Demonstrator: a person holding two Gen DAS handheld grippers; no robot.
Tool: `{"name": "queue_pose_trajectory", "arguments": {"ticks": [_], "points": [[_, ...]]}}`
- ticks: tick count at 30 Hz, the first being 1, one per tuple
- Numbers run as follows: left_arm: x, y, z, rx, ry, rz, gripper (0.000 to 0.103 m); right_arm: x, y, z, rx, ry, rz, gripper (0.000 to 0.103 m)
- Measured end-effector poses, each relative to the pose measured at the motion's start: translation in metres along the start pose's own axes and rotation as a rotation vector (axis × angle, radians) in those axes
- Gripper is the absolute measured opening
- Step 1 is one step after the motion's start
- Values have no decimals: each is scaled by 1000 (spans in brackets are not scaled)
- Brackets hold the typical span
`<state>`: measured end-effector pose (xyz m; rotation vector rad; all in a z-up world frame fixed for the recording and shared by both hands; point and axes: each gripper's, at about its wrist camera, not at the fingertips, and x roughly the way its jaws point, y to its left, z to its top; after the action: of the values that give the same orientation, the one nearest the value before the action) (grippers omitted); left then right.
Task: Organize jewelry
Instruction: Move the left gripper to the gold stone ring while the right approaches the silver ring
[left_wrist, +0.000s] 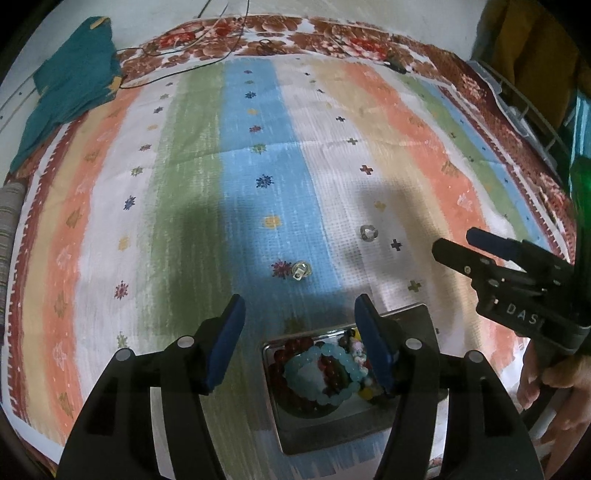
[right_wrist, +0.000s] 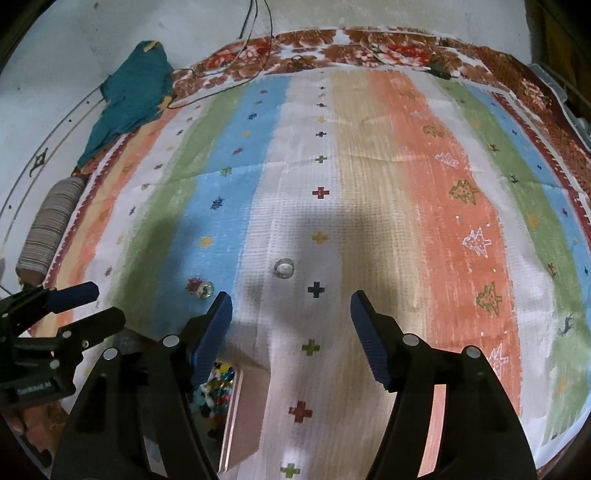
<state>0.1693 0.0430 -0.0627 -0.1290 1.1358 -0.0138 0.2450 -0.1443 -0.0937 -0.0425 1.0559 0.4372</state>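
Left wrist: teal cloth (left_wrist: 70, 88) far corner, cable (left_wrist: 207, 62) beside

Both views evenly lit, a bit dim w/ soft overhead light, two dark blurry shadows falling on the striped cloth (left_wrist: 258, 155) mid-frame, heavy fisheye bend + black vignette at corners, slight motion blur toward edges, glare on metal tray (left_wrist: 413, 317) rim.
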Motion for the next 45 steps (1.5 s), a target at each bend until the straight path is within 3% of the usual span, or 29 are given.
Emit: {"name": "queue_pose_trajectory", "arguments": {"ticks": [17, 27, 43, 45], "points": [[47, 2, 16, 6, 92, 4, 61, 51, -4, 19, 35, 99, -3, 67], [73, -3, 21, 36, 136, 7, 61, 77, -10, 26, 98, 145, 49, 67], [112, -8, 28, 76, 216, 21, 51, 108, -6, 37, 62, 180, 15, 66], [114, -7, 30, 66, 222, 19, 49, 110, -5, 38, 58, 184, 10, 59]]}}
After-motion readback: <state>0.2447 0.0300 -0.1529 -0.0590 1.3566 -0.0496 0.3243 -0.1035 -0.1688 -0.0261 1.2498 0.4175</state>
